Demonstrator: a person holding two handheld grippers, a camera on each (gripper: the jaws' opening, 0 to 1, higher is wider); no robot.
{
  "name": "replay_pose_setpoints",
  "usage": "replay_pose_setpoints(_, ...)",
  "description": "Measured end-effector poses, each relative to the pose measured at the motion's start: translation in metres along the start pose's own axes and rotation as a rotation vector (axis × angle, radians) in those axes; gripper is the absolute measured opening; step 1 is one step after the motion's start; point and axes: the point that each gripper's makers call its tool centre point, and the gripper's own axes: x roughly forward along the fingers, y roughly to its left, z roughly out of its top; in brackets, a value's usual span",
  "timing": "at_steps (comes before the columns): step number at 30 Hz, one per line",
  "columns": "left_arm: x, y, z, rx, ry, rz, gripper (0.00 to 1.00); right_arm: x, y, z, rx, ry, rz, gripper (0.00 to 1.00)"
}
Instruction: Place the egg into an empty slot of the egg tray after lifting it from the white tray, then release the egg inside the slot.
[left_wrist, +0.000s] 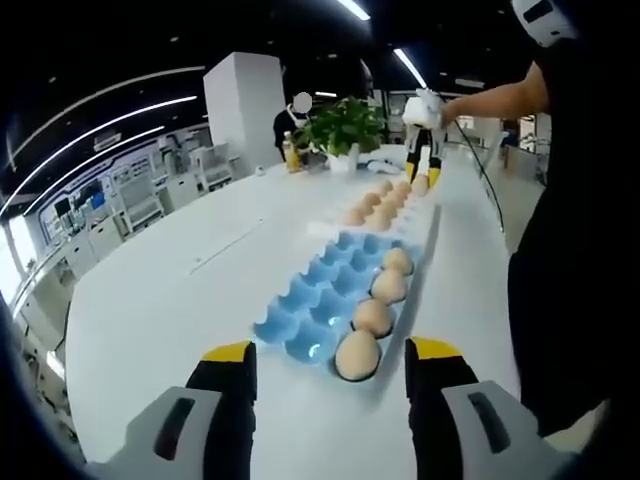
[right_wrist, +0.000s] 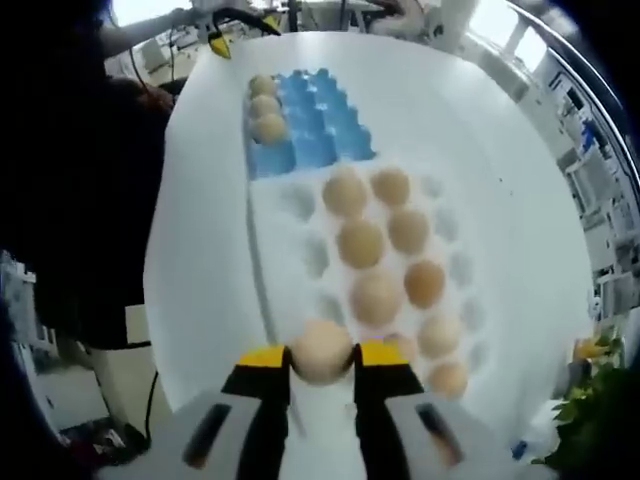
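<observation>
In the left gripper view, the left gripper (left_wrist: 330, 375) hangs low over the near end of the white table (left_wrist: 160, 300), its yellow-tipped jaws spread wide apart with nothing between them; just ahead of the tips lies the blue egg tray (left_wrist: 315, 295), with four eggs filling the row along its right side, the nearest egg (left_wrist: 357, 354) sitting just beyond the gap between the jaws. The rest of the blue slots look empty. Farther along the table sits the white tray (left_wrist: 365, 210) with its eggs, and above its far end the right gripper (left_wrist: 422, 170) hovers in a person's outstretched hand. In the right gripper view, that gripper's jaws are closed on the picked egg (right_wrist: 321, 350), one yellow pad on each side of its widest part, above the near edge of the white tray. The blue tray lies well apart from it, at the far end of the table. The egg is likely light, rigid and brittle, with a smooth curved shell that could slip or crack, so a gentle squeeze across the middle seems the safest hold, and that is where the pads appear to sit. Whether it is fully clear of the white tray cannot be told.
</observation>
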Motion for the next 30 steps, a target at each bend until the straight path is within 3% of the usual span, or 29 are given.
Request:
replay_pose_setpoints(3,0.0,0.0,-0.001,-0.005,0.0,0.001,0.62,0.004,0.004,0.012,-0.024,-0.014,0.014,0.24)
replay_pose_setpoints(6,-0.001,0.004,0.001,0.005,-0.009,0.023,0.7,0.006,0.008,0.021,-0.043,-0.028,0.024,0.24)
replay_pose_setpoints(30,-0.003,0.002,0.0,-0.022,-0.003,0.012,0.7,0.032,0.031,0.097,-0.186,-0.131,0.101,0.24)
